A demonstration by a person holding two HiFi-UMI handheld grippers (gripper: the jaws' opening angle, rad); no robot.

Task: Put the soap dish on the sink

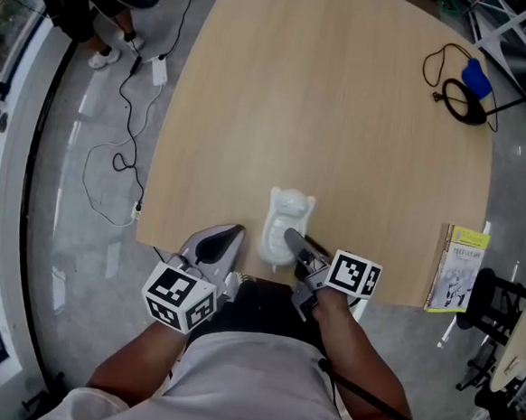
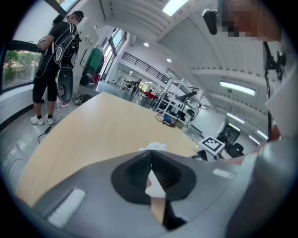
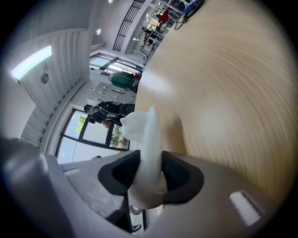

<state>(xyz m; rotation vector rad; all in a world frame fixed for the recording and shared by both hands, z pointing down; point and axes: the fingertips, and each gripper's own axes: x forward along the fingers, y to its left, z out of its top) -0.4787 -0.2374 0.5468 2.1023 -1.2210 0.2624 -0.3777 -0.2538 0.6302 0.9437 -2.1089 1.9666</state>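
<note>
The right tool pinches the white soap dish edge-on — the head view alone shows it over the bench. The left tool is pressed together.

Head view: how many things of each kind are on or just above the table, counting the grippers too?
Grippers: 2, the left gripper and the right gripper
Soap dish: 1
Book: 1
Cable: 1
Total: 5
</note>
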